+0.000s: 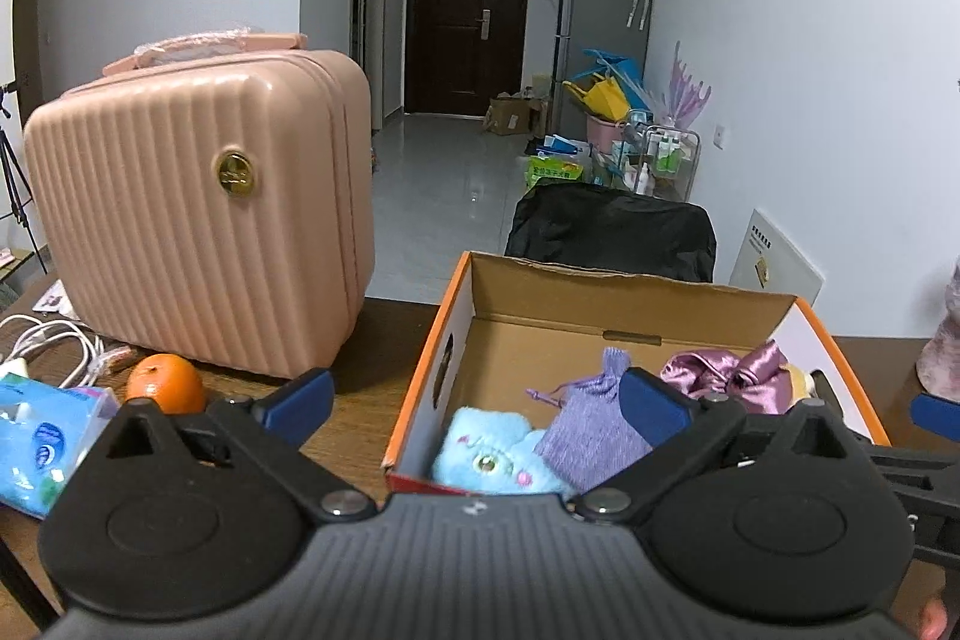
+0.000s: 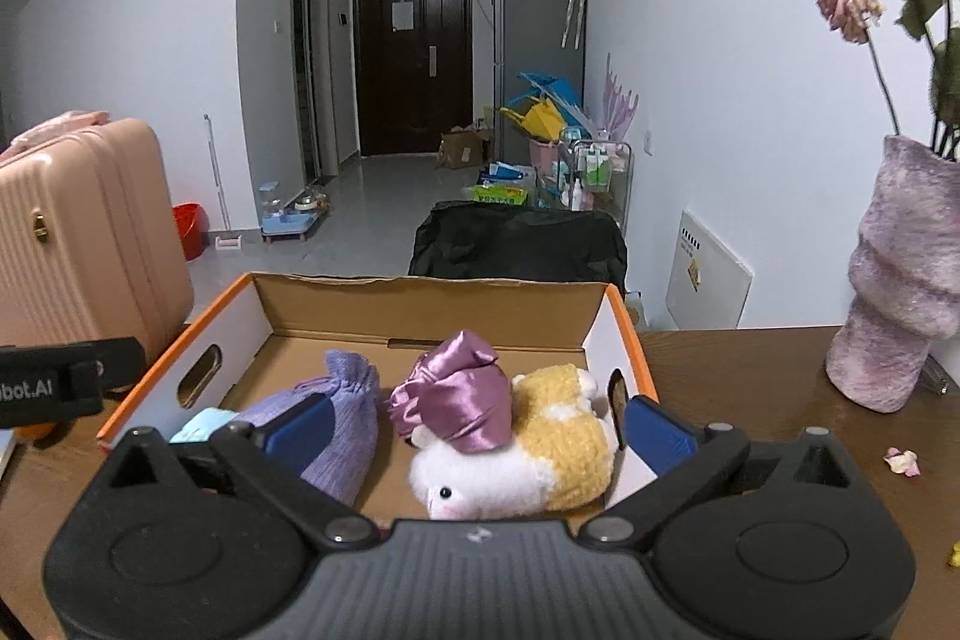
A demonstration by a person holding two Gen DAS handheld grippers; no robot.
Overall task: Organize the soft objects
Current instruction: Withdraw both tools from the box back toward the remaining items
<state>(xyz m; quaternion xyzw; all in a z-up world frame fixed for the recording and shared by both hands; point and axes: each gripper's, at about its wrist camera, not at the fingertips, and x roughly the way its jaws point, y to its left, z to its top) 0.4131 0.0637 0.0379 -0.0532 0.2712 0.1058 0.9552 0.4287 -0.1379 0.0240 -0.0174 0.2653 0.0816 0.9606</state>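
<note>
Four soft things lie in the open box (image 2: 600, 340): a blue plush (image 1: 492, 451), a knit pouch (image 2: 345, 424), a satin pouch (image 2: 462, 394) and a yellow-and-white plush (image 2: 540, 454). They sit side by side on the cardboard floor, which reads as sorting done or nearly so; no other soft thing shows on the table (image 2: 750, 388) around the box.

Both claws are spread wide and pinch nothing. The left gripper (image 1: 477, 397) straddles the box's near left corner, one finger outside over the table and the other above the knit pouch. The right gripper (image 2: 477, 427) brackets the satin pouch and the yellow plush without touching either. Spread like this over the contents, they look to have let go rather than to be reaching in.

The knit pouch lies with its long axis running from the near side toward the far wall, its gathered neck at the far end. The satin pouch is bunched, its puffed top pointing up and away, and it leans on the yellow plush. That plush lies slantwise, face toward the near edge, back toward the box's right wall. The blue plush rests face up at the near left corner, touching the knit pouch.

A pink case (image 1: 198, 214), an orange (image 1: 165, 382) and a vase (image 2: 900, 280) stand outside the box, well clear of it.
</note>
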